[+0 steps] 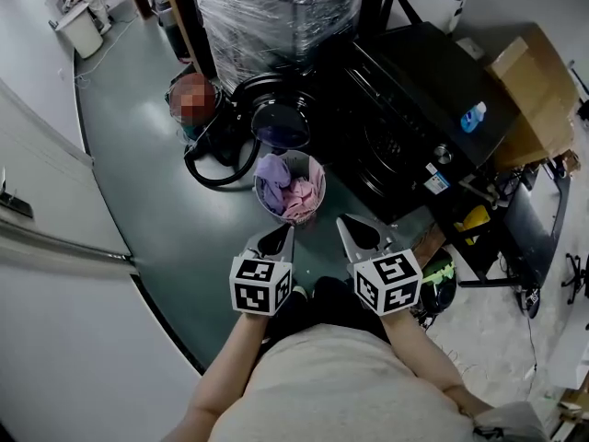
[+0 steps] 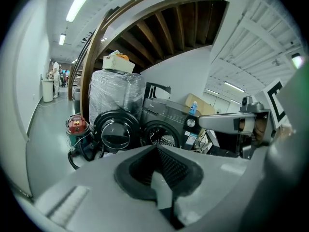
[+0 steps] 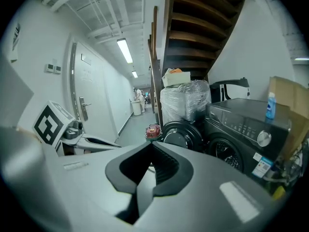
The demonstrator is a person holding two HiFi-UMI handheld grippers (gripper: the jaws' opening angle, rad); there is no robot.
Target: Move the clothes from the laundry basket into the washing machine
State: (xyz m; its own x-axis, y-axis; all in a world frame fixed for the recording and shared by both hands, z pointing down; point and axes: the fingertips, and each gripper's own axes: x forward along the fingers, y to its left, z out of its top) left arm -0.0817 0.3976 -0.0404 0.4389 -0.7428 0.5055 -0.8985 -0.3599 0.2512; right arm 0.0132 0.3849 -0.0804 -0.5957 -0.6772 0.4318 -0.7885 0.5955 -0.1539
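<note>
A round laundry basket (image 1: 317,191) stands on the floor, filled with purple and pink clothes (image 1: 283,186). Just behind it is the black washing machine (image 1: 419,99) with its round door (image 1: 280,123) swung open to the left. My left gripper (image 1: 279,235) and right gripper (image 1: 349,228) hover side by side a little short of the basket, both shut with nothing between the jaws. In the left gripper view the drum opening (image 2: 162,136) and the open door (image 2: 114,132) lie ahead past the shut left gripper (image 2: 157,147). The right gripper (image 3: 151,144) also faces the machine (image 3: 241,127).
A red vacuum (image 2: 76,124) with a black hose (image 1: 217,171) sits left of the open door. A plastic-wrapped stack (image 1: 276,7) stands behind. A cardboard box (image 1: 534,81) and a blue bottle (image 1: 473,116) rest on the machine. White wall and door (image 1: 46,210) at left.
</note>
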